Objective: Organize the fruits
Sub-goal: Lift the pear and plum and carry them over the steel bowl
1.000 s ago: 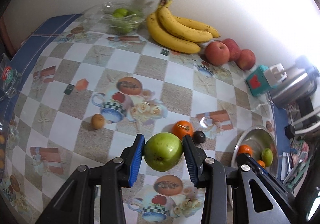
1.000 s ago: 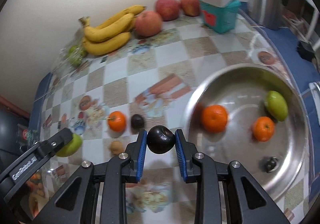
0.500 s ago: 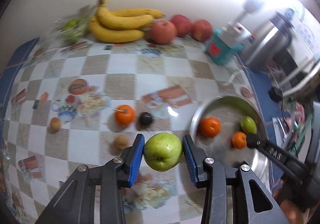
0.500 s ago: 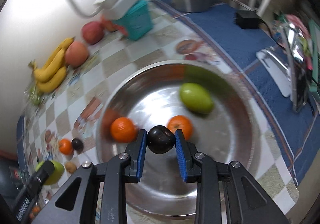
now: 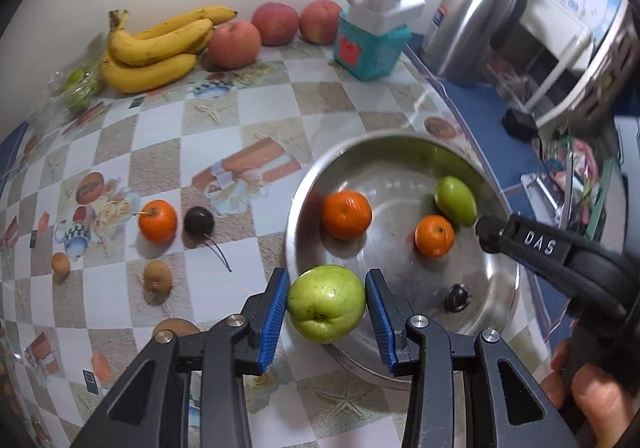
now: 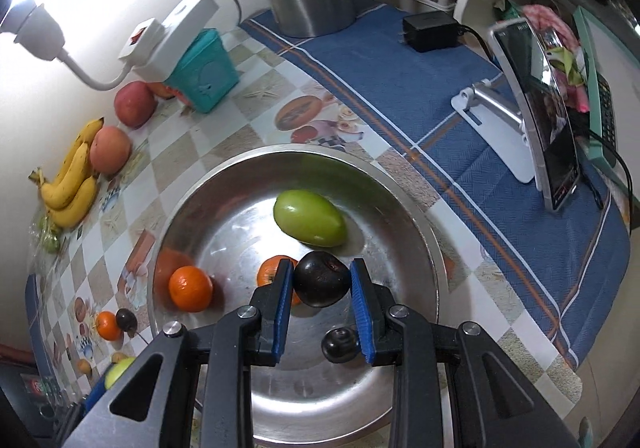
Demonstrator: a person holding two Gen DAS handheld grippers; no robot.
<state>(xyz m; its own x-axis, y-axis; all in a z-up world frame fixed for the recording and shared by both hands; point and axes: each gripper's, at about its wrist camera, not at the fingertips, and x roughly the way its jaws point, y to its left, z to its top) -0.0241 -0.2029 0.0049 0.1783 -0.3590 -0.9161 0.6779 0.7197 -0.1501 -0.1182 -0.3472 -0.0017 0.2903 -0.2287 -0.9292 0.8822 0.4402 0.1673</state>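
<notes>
- My left gripper was clamped on a green apple, held over the bowl's rim at about 7 o'clock.
- My right gripper was closed on a dark plum, above the bowl's middle.
- In the bowl lay two oranges, a green mango at 2 o'clock and a dark fruit.
- An orange and a cherry sat on the cloth at the bowl's 9 o'clock.
</notes>
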